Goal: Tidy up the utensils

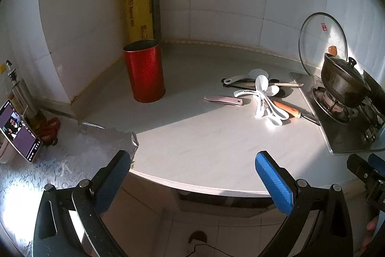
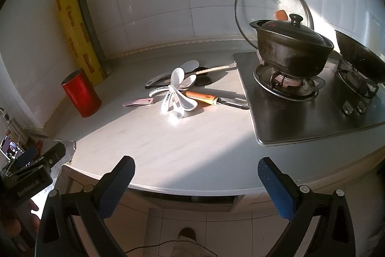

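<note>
A pale desk [image 2: 192, 143] fills mid-frame, a steel stove [image 2: 300, 122] at right carrying a lidded black pot [image 2: 291, 49]. A red canister [image 2: 81, 93] stands upright at left; utensils [image 2: 178, 93] lie heaped at centre. Left gripper [image 1: 192, 175] and right gripper [image 2: 196, 181] hover at the desk's near edge, jaws spread, empty.

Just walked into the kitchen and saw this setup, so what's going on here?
A person holds two handheld grippers at the counter's edge, the left gripper and right gripper both open and empty. Nothing has been picked up yet. The utensils, white measuring spoons, a wooden-handled knife and a pink-handled tool, lie in a loose pile beside the stove. The red canister stands upright to their left.
</note>
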Demonstrator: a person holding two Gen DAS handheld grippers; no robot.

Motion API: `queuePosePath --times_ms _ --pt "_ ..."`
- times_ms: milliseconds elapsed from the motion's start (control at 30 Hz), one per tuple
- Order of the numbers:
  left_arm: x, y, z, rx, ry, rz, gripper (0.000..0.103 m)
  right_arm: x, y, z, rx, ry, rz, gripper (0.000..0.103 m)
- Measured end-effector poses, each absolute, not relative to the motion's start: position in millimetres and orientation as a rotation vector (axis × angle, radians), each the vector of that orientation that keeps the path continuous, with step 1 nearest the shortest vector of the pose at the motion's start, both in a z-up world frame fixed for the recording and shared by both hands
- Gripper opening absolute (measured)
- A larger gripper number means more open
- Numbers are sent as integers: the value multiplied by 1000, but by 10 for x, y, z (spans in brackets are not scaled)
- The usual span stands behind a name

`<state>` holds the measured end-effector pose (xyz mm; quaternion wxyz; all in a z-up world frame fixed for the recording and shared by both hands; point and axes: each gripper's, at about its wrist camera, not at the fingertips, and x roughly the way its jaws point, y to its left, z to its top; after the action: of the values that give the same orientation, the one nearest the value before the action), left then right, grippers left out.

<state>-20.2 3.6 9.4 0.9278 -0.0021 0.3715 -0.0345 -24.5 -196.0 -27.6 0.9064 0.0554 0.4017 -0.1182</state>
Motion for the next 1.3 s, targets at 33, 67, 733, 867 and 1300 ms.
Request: queuePosePath --times_ms 33,67,733,867,1300 --pt "-205 44 91 -7 762 -70 103 -245 -1952 -277 113 830 -244 103" --pt "-206 55 85 -9 764 -69 103 -241 -1952 -280 113 831 -243 103" --pt "87 199 -20 -32 781 -58 103 -14 -1960 -410 134 856 -239 103" --pt "386 368 -80 -80 776 -50 103 227 -1998 -509 154 878 -242 103" --pt "1567 875 -176 -165 728 -86 103 1127 -2113 -520 185 865 -313 103"
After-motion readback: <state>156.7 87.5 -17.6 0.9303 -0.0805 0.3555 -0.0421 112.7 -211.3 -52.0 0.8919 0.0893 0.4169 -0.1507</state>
